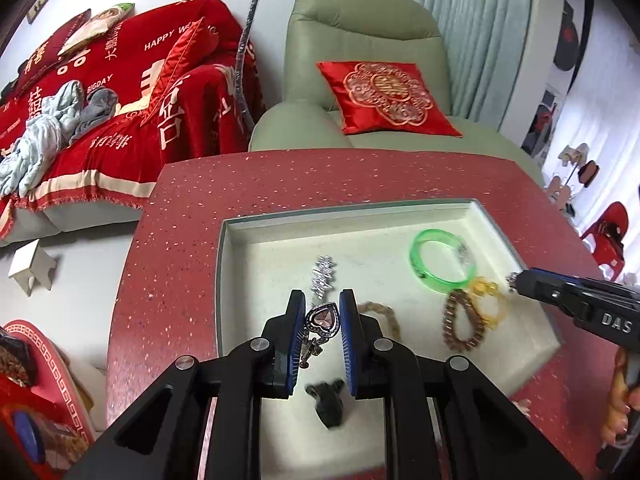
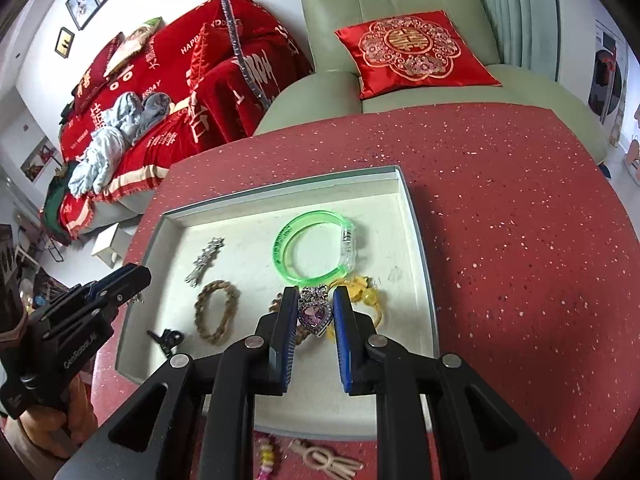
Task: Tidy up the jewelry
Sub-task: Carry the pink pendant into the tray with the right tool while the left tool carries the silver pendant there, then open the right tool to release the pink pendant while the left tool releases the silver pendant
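Our left gripper (image 1: 322,320) clamps a pink heart pendant (image 1: 322,319); our right gripper (image 2: 316,312) clamps a purple heart pendant (image 2: 314,317). Both hang over the white tray (image 2: 416,240) on the red table (image 2: 500,200), near a green bangle (image 2: 308,248).

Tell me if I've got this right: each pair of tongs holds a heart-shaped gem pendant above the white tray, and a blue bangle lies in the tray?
Nearly. The bangle is green, not blue, as the right wrist view shows plainly. The rest stands: the left tongs and the right tongs each hold a heart pendant above the white tray.
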